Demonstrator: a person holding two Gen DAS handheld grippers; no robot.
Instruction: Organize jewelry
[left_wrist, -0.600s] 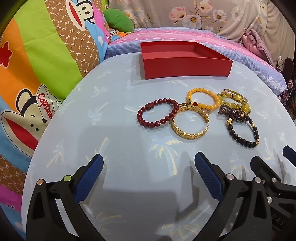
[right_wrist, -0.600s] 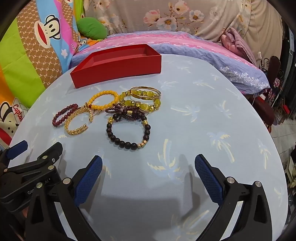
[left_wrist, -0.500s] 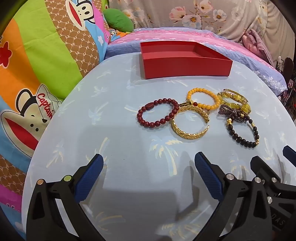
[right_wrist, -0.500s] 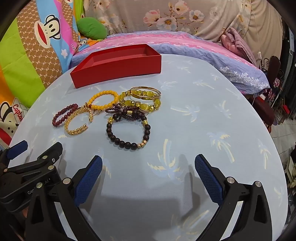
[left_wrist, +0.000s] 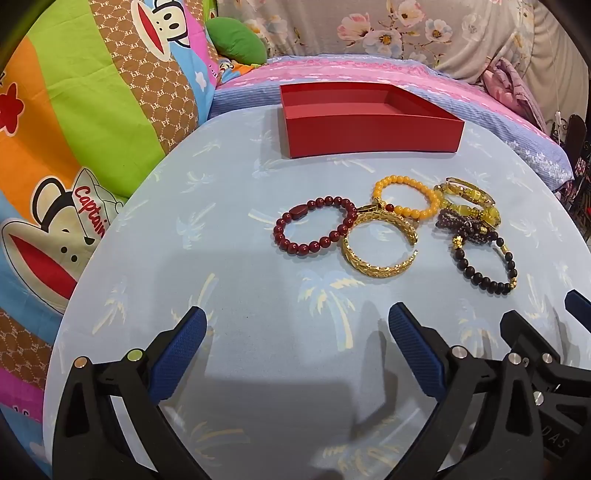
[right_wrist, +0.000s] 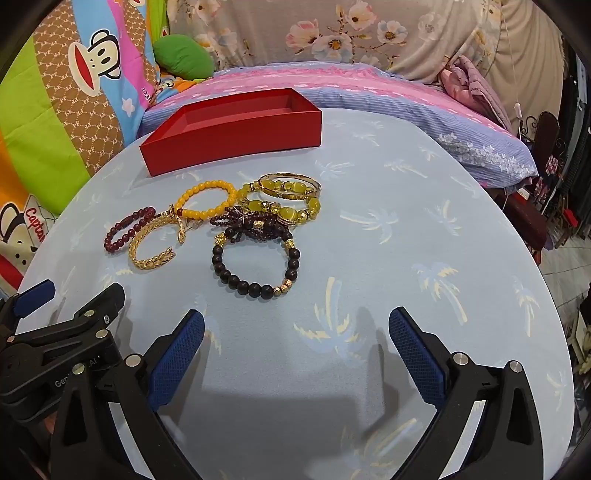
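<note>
Several bracelets lie clustered on the round table: a dark red bead bracelet (left_wrist: 312, 225) (right_wrist: 127, 229), a gold cuff (left_wrist: 380, 245) (right_wrist: 155, 240), an orange bead bracelet (left_wrist: 406, 199) (right_wrist: 205, 199), a black bead bracelet (left_wrist: 484, 267) (right_wrist: 256, 266), a purple bead bundle (right_wrist: 251, 223) and yellow-green stone bracelets (right_wrist: 288, 195). Behind them stands an empty red box (left_wrist: 369, 122) (right_wrist: 229, 131). My left gripper (left_wrist: 297, 321) hovers open in front of the red bracelet and the cuff. To its right, my right gripper (right_wrist: 295, 321) hovers open, nearest the black bracelet. Neither holds anything.
The table (left_wrist: 221, 184) has a pale blue cloth with palm prints. Colourful cartoon pillows (left_wrist: 74, 110) press against its left edge. A bed with pink and blue covers (right_wrist: 369, 92) lies behind, and dark furniture (right_wrist: 546, 155) stands at the right.
</note>
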